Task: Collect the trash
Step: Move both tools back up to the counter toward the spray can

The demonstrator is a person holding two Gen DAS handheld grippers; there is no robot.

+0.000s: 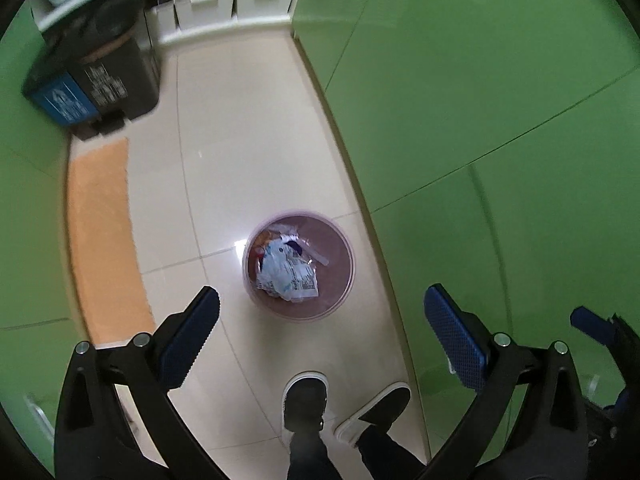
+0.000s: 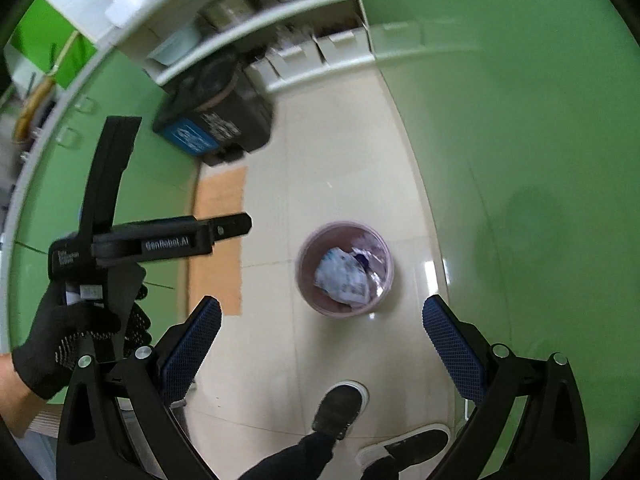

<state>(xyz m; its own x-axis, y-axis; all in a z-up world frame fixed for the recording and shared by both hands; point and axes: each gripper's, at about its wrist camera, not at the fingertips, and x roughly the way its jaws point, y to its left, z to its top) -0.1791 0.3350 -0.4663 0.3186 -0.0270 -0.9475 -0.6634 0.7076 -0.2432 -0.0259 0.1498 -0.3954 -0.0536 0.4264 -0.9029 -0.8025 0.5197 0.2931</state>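
A small pink waste bin (image 1: 299, 266) stands on the tiled floor, holding crumpled white paper and wrappers (image 1: 290, 270). It also shows in the right wrist view (image 2: 345, 268) with the trash (image 2: 342, 276) inside. My left gripper (image 1: 322, 312) is open and empty, high above the floor, with the bin just beyond its fingers. My right gripper (image 2: 322, 314) is open and empty, also high above the bin. The left gripper's body shows in the right wrist view (image 2: 160, 242), held by a black-gloved hand (image 2: 72, 340).
Green cabinet fronts (image 1: 500, 120) line both sides of the narrow floor. A black pedal bin with a blue label (image 1: 96, 76) stands at the far left, with an orange mat (image 1: 102, 236) before it. White boxes (image 1: 224, 4) sit at the far end. The person's shoes (image 1: 306, 404) are below.
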